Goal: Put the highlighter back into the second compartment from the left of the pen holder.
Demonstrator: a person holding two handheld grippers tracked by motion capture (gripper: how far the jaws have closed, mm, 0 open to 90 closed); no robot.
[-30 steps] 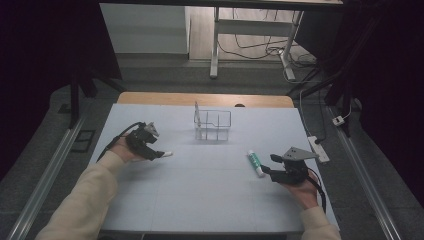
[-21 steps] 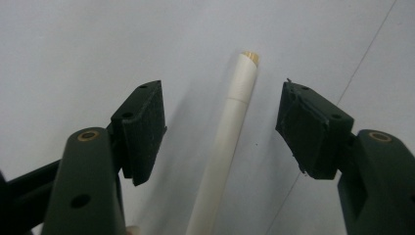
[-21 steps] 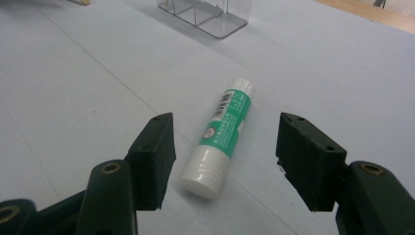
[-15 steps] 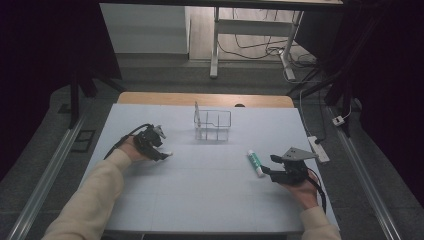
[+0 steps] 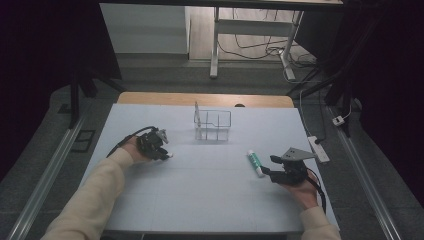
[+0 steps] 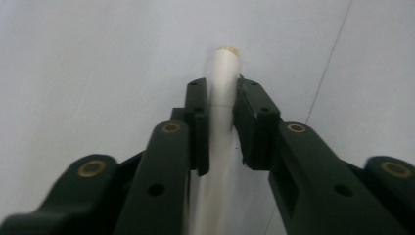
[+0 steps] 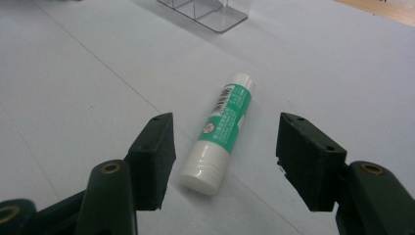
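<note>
1. The left gripper lies low over the left part of the light blue table, with the person's cream sleeve coming in from the bottom left corner.
2. Its jaws have just been closing, and in the left gripper view they clench a slim white stick between them; the stick's rounded tip pokes out past the jaw tips, and it looks to be lying along the table surface.
3. In the high view the stick's end shows just to the right of the left gripper, well in from the table's left edge.
4. The right gripper rests near the table's right side, jaws spread apart and holding nothing.
5. A green-and-white glue stick lies flat on the table ahead of those spread jaws, in line with the gap, its white cap end nearest them and touching neither pad.
6. A clear divided organizer stands upright toward the far middle of the table, well apart from both grippers.
7. Between the two grippers the table surface is bare, as is the broad near strip; the glue stick sits a fair way from the right edge.
</note>
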